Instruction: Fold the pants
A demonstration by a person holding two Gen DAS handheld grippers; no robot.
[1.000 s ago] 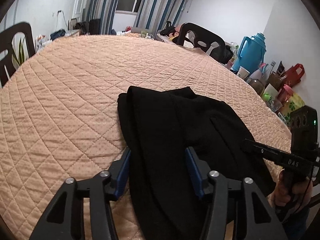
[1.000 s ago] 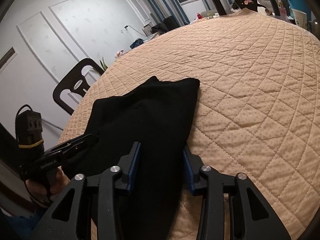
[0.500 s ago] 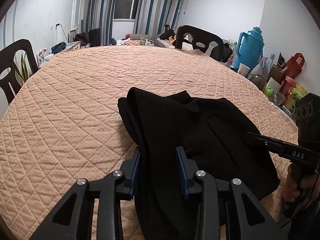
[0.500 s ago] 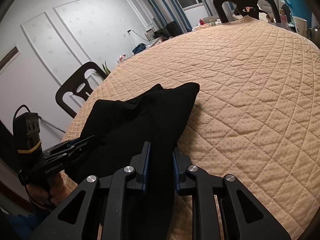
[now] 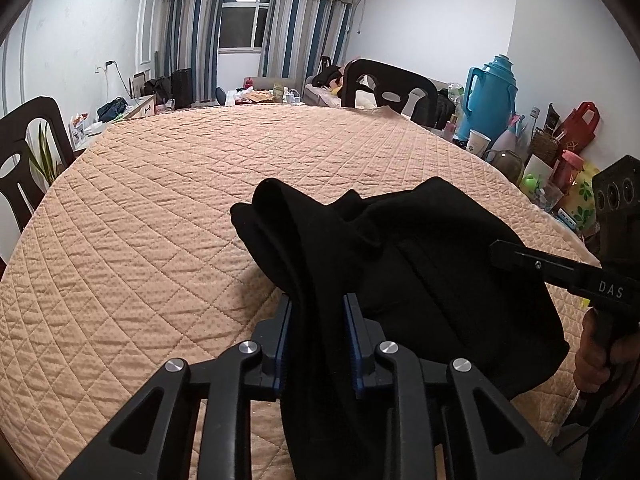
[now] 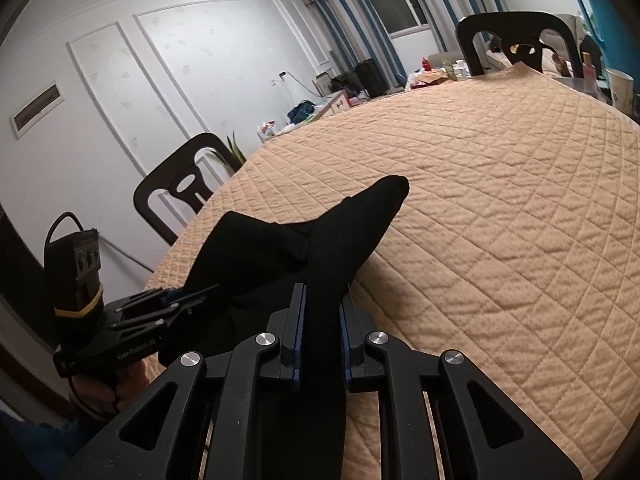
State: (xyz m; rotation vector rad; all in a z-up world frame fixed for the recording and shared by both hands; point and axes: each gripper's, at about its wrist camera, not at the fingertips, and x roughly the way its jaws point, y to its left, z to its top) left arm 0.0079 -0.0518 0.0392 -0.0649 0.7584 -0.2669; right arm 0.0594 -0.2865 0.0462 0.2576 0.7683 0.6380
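Black pants [image 5: 420,248] lie bunched at the near edge of a table under a peach quilted cover [image 5: 160,200]. My left gripper [image 5: 316,316] has a thick fold of the pants between its blue pads; its jaws are closing and press on the cloth. In the right wrist view my right gripper [image 6: 322,320] likewise closes on another edge of the pants [image 6: 360,216], lifted slightly off the cover [image 6: 520,200]. Each gripper shows in the other's view: the right gripper [image 5: 520,258] at the right, the left gripper [image 6: 192,296] at the left, each held by a hand.
Dark chairs stand around the table: one chair [image 5: 384,88] at the far side, one chair [image 5: 24,152] at the left. A blue thermos jug [image 5: 486,96], cups, bottles and bags crowd a surface to the right. The quilted cover stretches wide beyond the pants.
Both grippers' jaws have narrowed from wide apart onto the pants cloth. The gripped edges have risen and the pants have bunched up, leaving a raised fold at the far end.
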